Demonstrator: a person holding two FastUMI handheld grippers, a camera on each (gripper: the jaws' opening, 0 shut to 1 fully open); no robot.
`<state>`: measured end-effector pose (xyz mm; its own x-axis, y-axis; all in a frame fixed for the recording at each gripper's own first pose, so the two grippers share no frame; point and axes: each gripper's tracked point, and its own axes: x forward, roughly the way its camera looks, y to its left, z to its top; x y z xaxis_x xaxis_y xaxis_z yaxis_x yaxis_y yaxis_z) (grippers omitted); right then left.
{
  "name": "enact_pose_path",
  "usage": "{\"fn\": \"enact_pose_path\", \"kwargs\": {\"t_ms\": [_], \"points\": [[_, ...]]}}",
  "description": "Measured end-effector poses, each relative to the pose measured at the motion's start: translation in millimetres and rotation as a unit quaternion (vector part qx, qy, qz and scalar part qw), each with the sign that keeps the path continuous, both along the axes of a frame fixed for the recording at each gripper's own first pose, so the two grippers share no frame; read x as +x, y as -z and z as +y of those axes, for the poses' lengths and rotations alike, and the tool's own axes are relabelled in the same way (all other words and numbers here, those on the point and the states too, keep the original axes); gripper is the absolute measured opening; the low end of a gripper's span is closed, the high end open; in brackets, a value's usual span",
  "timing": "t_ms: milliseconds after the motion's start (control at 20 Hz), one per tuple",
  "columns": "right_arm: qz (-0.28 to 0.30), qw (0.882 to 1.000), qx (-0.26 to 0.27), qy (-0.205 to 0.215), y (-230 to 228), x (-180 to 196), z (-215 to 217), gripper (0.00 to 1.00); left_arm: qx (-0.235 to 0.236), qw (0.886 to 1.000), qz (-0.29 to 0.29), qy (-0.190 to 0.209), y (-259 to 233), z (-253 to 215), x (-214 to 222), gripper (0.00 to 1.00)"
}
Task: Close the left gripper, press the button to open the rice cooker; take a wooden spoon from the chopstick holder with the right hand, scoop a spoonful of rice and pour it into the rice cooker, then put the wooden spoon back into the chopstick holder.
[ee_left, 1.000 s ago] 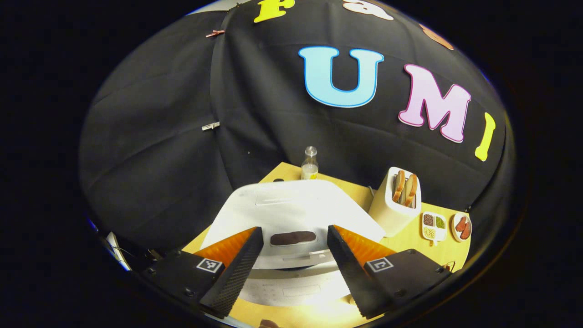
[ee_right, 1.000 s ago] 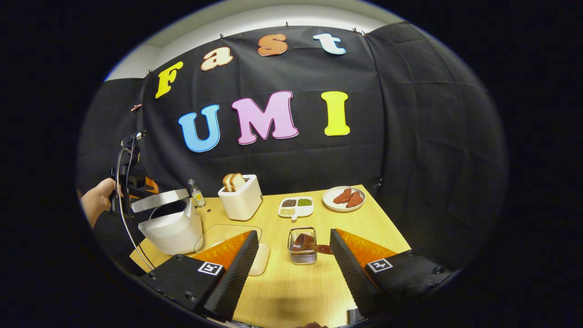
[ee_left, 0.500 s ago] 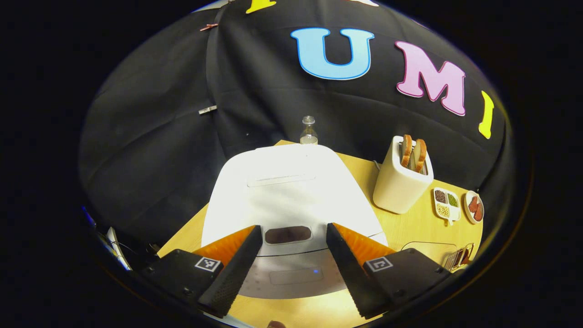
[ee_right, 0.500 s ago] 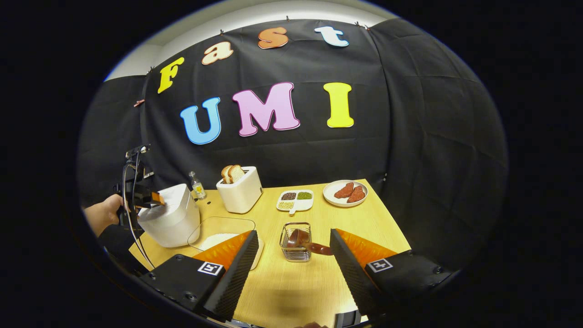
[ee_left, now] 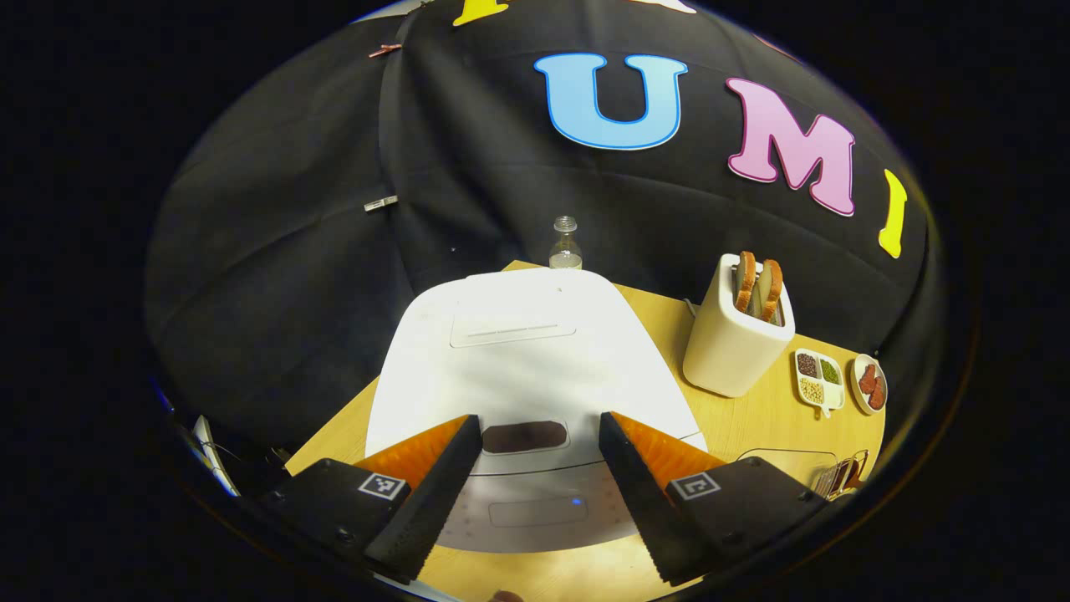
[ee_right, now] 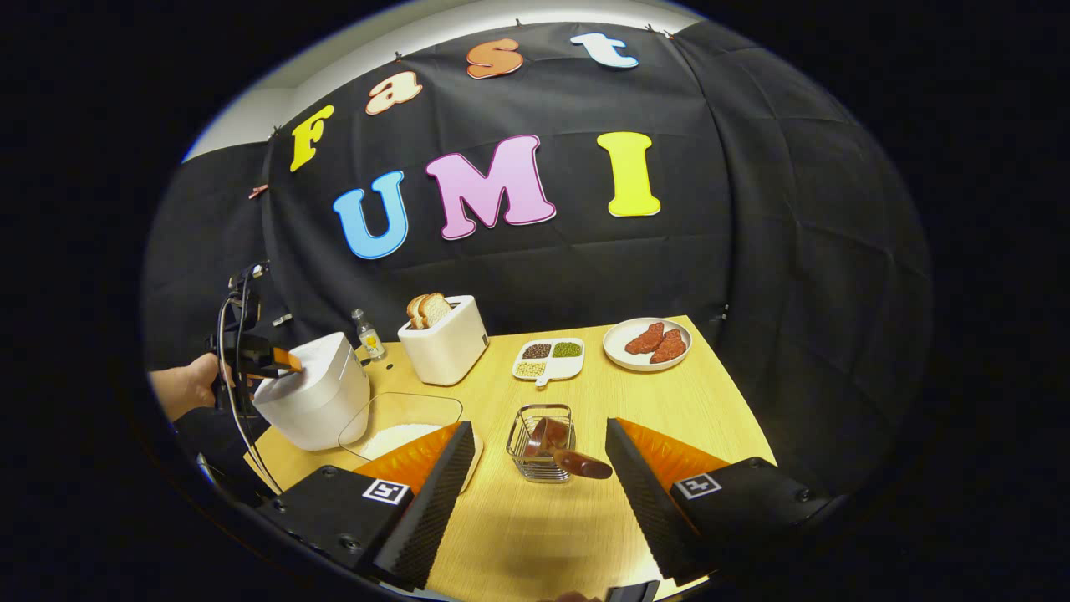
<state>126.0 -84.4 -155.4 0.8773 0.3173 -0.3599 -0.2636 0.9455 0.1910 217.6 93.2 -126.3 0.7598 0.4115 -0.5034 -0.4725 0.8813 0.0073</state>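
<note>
I have the left hand-held gripper (ee_left: pixel 532 489) poised over the front of the white rice cooker (ee_left: pixel 518 351), fingers spread apart and holding nothing; its lid looks down. No writing on the cooker's panel is legible to me. My right hand-held gripper (ee_right: pixel 539 497) is also spread wide above the tabletop (ee_right: pixel 685 401), with the wire chopstick holder (ee_right: pixel 542 443) between its fingers, the wooden spoon (ee_right: pixel 568 456) leaning inside. Rice sits in a clear dish (ee_right: pixel 393 422) beside the cooker.

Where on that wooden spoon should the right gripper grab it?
On the handle end, which sticks out over the wire holder's rim toward the right gripper. Probably come from the front, fingers either side; the bowl sits down inside.
</note>
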Motion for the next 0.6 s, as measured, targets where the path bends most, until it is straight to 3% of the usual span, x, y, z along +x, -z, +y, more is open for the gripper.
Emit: {"fn": "enact_pose_path", "kwargs": {"t_ms": [100, 250, 400, 600], "points": [[-0.022, 1.0, 0.002, 0.014, -16, 6, -2, 0.99, 0.019, 0.999, -0.037, 0.011, -26, -7, -5, 0.96], [-0.06, 0.997, -0.036, 0.046, -45, 16, -15, 0.99, 0.04, 0.992, -0.106, 0.048, -76, -32, -28, 0.96], [-0.115, 0.989, -0.022, 0.089, -105, 17, -23, 0.98, 0.072, 0.982, -0.157, 0.081, -127, -58, -66, 0.96], [-0.152, 0.979, -0.025, 0.133, -153, -6, -30, 0.98, 0.065, 0.964, -0.218, 0.141, -164, -98, -115, 0.96]]}}
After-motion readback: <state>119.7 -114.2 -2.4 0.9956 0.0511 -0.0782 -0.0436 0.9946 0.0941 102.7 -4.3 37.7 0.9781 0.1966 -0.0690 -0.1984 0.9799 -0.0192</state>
